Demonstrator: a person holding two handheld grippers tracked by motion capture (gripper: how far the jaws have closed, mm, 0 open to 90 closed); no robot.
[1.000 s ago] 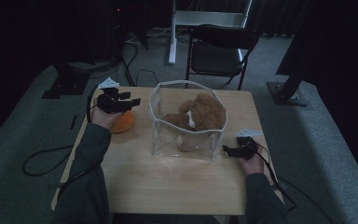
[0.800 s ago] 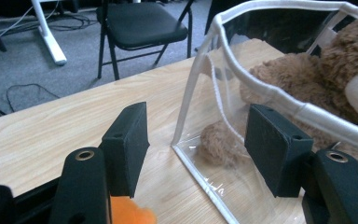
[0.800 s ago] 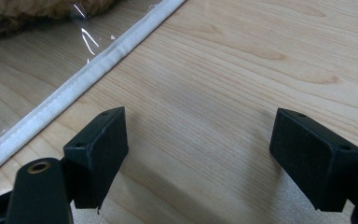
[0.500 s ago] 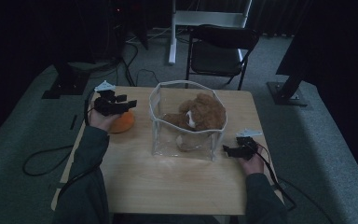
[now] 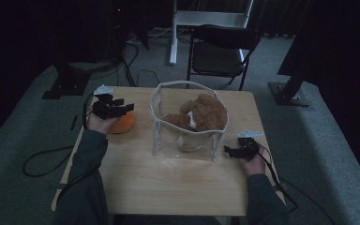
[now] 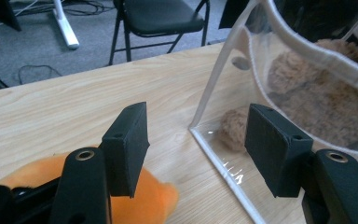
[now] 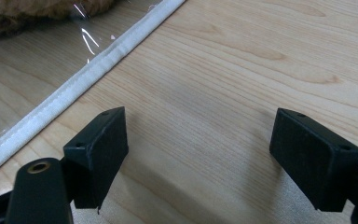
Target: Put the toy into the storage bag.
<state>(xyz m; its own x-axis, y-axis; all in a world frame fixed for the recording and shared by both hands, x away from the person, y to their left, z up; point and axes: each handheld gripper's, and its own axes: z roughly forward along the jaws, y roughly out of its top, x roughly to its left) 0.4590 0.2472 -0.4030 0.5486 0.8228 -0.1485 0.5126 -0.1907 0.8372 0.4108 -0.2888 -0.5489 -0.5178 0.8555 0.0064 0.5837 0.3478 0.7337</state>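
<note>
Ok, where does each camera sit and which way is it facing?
High view: above the person's side, looking forward and down on the table; both forearms and grippers show.
Left gripper view: on the left gripper, facing the bag over the orange toy; open jaws.
Right gripper view: on the right gripper, facing the tabletop; open jaws.
Shared: the bag's white seam.
</note>
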